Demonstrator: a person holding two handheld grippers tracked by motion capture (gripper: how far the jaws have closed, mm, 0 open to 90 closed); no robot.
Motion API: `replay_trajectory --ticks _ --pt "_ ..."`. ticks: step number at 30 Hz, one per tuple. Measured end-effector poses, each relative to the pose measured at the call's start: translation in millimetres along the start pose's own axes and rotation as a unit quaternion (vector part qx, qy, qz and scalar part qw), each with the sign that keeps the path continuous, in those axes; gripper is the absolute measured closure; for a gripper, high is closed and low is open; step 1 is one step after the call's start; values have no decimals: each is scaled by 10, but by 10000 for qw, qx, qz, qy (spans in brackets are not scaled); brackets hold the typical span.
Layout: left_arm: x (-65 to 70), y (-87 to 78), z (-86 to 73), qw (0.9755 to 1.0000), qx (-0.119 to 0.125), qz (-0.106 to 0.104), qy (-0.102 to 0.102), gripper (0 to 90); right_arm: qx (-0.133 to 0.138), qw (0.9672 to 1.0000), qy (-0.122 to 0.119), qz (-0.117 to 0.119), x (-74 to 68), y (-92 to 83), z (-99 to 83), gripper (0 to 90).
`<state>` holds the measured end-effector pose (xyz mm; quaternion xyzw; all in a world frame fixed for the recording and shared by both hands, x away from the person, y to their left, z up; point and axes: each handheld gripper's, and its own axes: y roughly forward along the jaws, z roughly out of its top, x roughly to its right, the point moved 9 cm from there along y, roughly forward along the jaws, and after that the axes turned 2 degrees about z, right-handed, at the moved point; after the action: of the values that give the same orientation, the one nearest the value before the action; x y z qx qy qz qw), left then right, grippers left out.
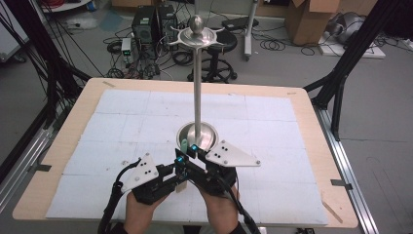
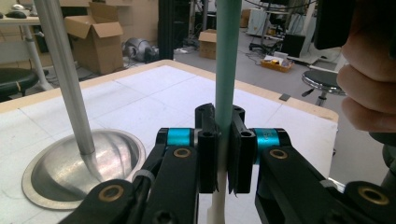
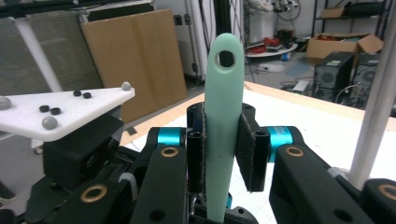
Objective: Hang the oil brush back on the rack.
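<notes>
A utensil with a mint-green handle (image 3: pixel 223 116) and a hanging hole near its tip stands upright between both grippers. My right gripper (image 3: pixel 223 140) is shut on the green handle just below the hole. My left gripper (image 2: pixel 223 135) is shut on the same utensil lower down, where the green handle (image 2: pixel 227 56) meets a white part (image 2: pixel 218 205). In the high view the two grippers, left (image 1: pixel 180 161) and right (image 1: pixel 193 148), meet at the table's front centre, with the handle tip (image 1: pixel 184 145) poking up beside the stand's dish (image 1: pixel 207 130).
A tall metal stand has a pole (image 1: pixel 197 87), a hooked crown with a ball on top (image 1: pixel 196 35) and a round dish base (image 2: pixel 42 172). White mats (image 1: pixel 122 122) cover the wooden table. Stools, boxes and cables lie on the floor beyond.
</notes>
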<state>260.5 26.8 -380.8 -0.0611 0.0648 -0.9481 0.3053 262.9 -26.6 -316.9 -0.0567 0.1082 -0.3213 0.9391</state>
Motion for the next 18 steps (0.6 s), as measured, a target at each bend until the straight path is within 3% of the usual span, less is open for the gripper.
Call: replay_trajectory --ticks 4,8,11,13,18 --pt "25 -1 11 9995 29 -318 -71 827 -17 9999 16 125 0 -28 10 755" --pt "31 -41 43 9966 92 -788 -236 640 20 9997 -149 204 10 -84 40 756" --pt "22 -82 46 9944 49 -1024 -270 543 1 9993 -194 313 23 -131 55 756" --pt "5 -111 51 9926 33 -1176 -294 485 19 9983 -185 548 32 -172 67 756" --pt "1 -211 89 9868 88 -1597 -269 443 -9 9945 -205 1027 33 -235 72 756"
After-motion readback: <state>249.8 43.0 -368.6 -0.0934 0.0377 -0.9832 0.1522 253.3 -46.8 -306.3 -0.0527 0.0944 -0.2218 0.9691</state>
